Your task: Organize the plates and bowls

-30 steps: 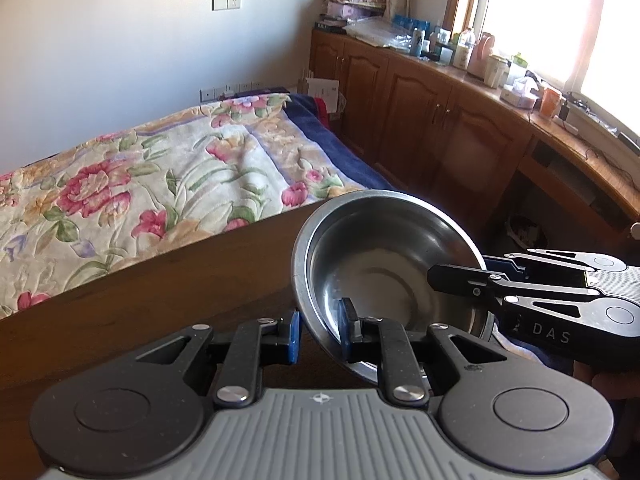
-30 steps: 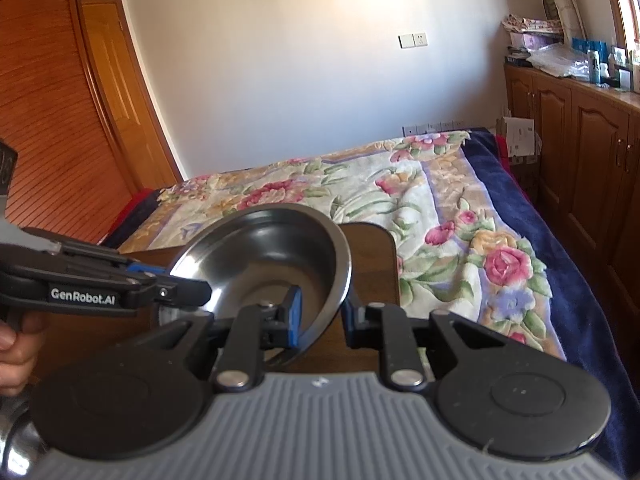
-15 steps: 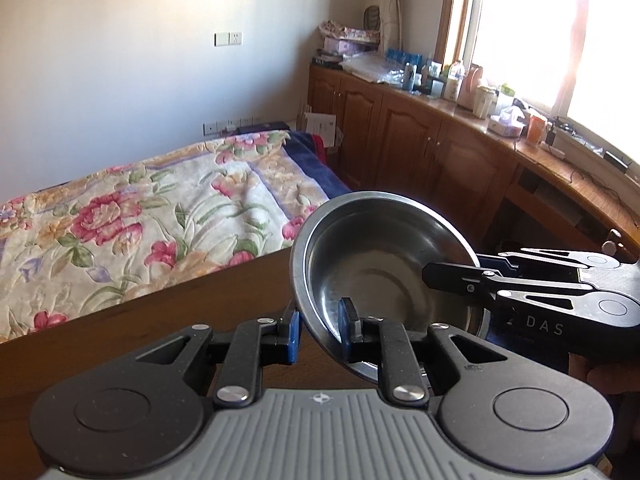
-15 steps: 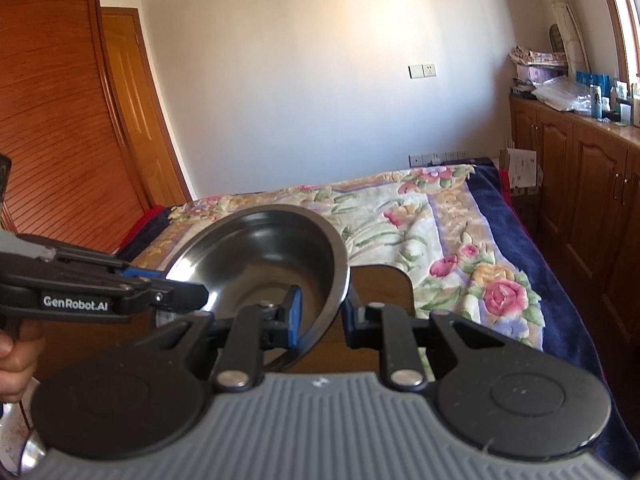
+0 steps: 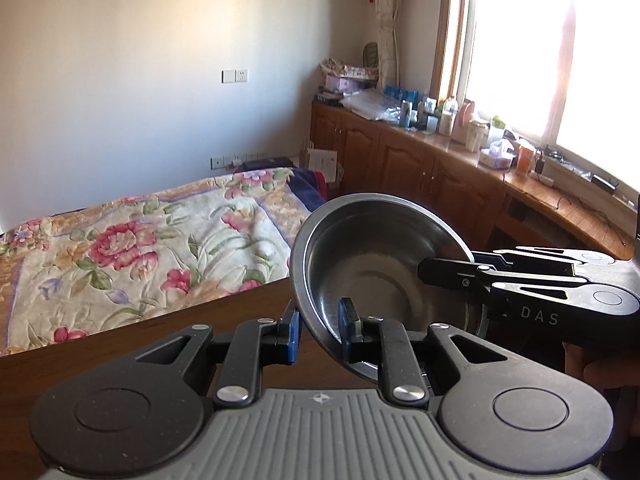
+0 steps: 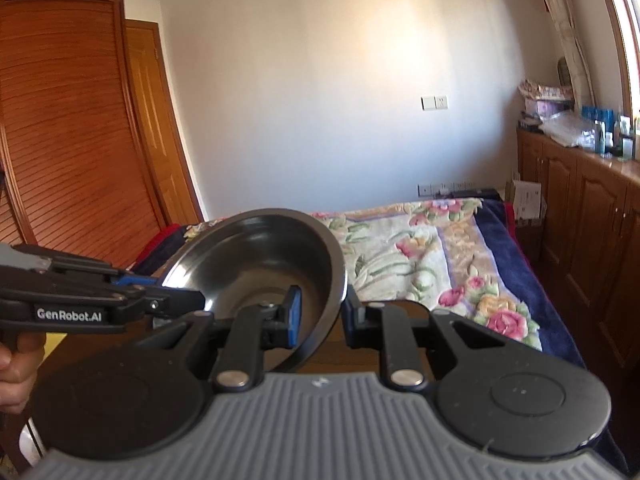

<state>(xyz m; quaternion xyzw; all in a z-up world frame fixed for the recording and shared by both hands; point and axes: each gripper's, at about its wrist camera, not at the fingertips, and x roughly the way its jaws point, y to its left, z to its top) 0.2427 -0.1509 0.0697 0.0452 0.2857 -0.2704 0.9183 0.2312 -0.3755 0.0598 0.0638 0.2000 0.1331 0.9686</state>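
I have the bowl (image 5: 380, 264) pinched at opposite rims, left gripper (image 5: 319, 330) and right gripper (image 6: 319, 316) each closed on it, lifted tilted above the table's (image 5: 140, 344) far edge to share its weight.

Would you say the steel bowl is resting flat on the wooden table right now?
No: the steel bowl is lifted and tilted above the wooden table, its rim pinched by the left gripper and the right gripper.
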